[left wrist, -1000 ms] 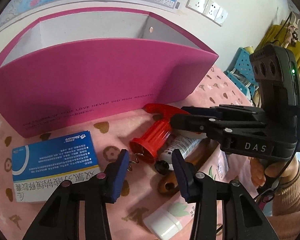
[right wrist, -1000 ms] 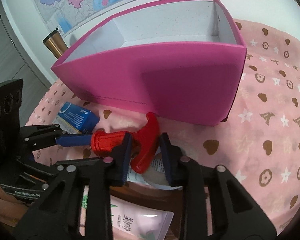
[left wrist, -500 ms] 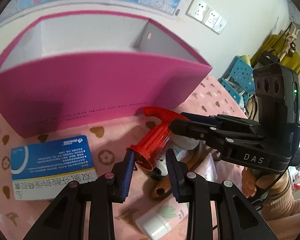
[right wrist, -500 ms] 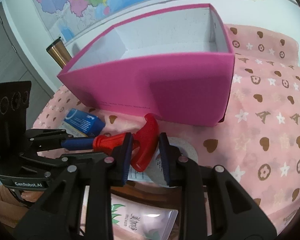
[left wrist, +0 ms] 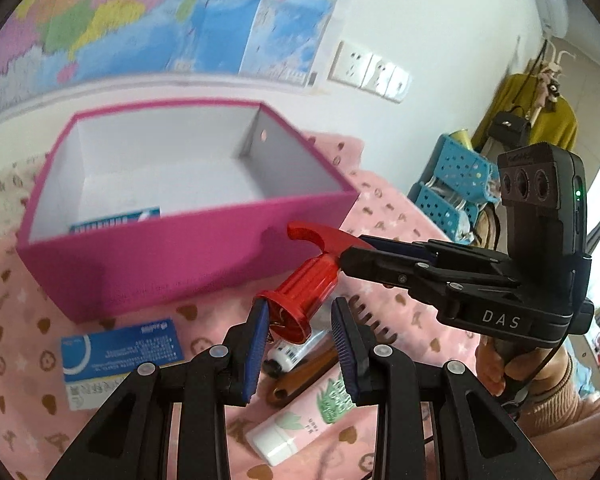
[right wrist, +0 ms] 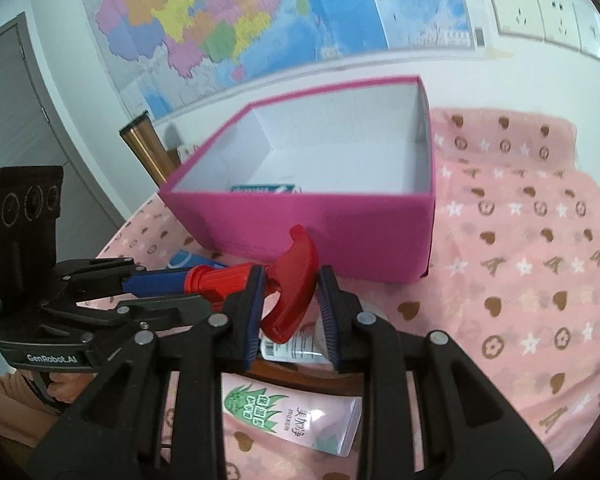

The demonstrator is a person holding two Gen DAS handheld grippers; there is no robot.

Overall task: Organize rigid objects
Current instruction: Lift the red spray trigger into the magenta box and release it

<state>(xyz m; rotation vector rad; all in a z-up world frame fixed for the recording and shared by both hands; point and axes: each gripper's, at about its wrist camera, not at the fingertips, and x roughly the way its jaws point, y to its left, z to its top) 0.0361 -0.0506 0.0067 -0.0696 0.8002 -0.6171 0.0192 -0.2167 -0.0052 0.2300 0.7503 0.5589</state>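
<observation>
Red corkscrew (left wrist: 306,280), clamped by left gripper (left wrist: 300,340) and right gripper (right wrist: 290,312), now needs carrying over the pink box (right wrist: 320,232) rim.

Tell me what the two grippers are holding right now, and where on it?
Both hold the red corkscrew: the left gripper clamps its flared base end, the right gripper clamps the neck just below its T-handle.

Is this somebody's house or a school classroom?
Most likely a room in a home. There's a pink tablecloth with hearts and stars, a coat rack with a yellow garment and a bag, and toiletry tubes lying about. The wall map could suit either.
</observation>
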